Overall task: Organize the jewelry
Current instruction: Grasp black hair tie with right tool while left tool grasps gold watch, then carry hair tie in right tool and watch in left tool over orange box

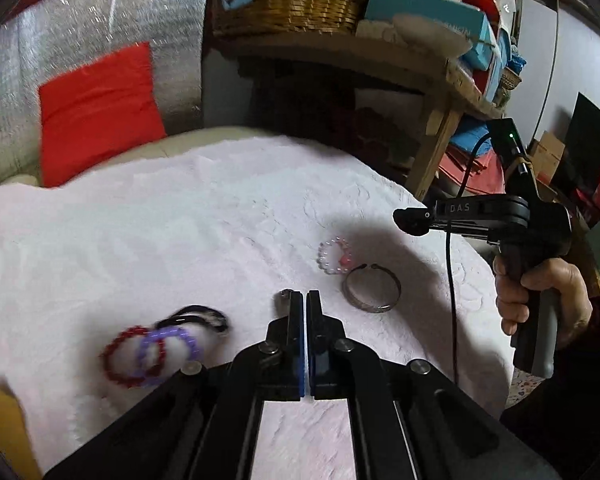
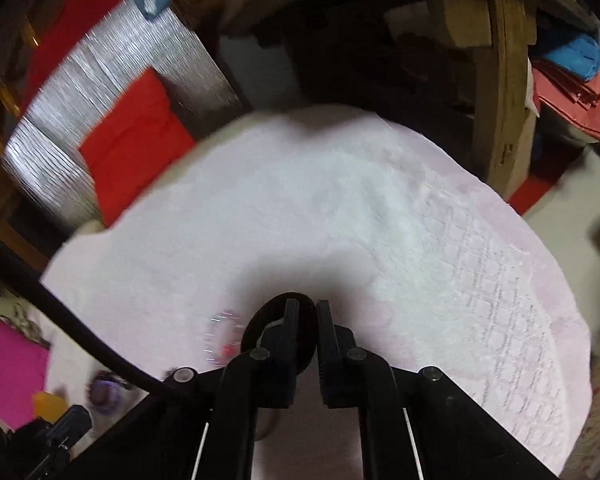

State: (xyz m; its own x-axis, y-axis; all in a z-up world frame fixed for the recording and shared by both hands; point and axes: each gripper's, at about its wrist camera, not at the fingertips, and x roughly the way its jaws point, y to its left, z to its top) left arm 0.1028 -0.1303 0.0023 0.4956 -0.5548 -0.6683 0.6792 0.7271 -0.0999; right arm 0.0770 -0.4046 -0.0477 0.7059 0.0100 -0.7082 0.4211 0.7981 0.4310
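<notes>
A pale pink-white cloth [image 1: 180, 220] covers the round table. On it lie a red bead bracelet [image 1: 134, 356], a purple one [image 1: 168, 350] overlapping it and a black one [image 1: 200, 318], all left of my left gripper [image 1: 305, 300]. That gripper is shut above the cloth, with nothing visible between its pads. To its right lie a pearl-and-pink bracelet [image 1: 335, 256] and a metal bangle [image 1: 372, 288]. The right gripper [image 1: 410, 220], held by a hand [image 1: 540, 300], hovers above them. In the right wrist view the right gripper [image 2: 306, 308] is shut and holds nothing. The bangle [image 2: 256, 328] lies below its left finger, with the blurred pearl bracelet [image 2: 222, 336] beside it.
A wooden shelf [image 1: 440, 92] with a wicker basket [image 1: 296, 4] and boxes stands behind the table. A red cushion [image 1: 96, 112] leans on a silver foil wall at the back left. A black cable [image 1: 452, 300] hangs by the right gripper. A yellow object [image 1: 0, 420] sits at the near left edge.
</notes>
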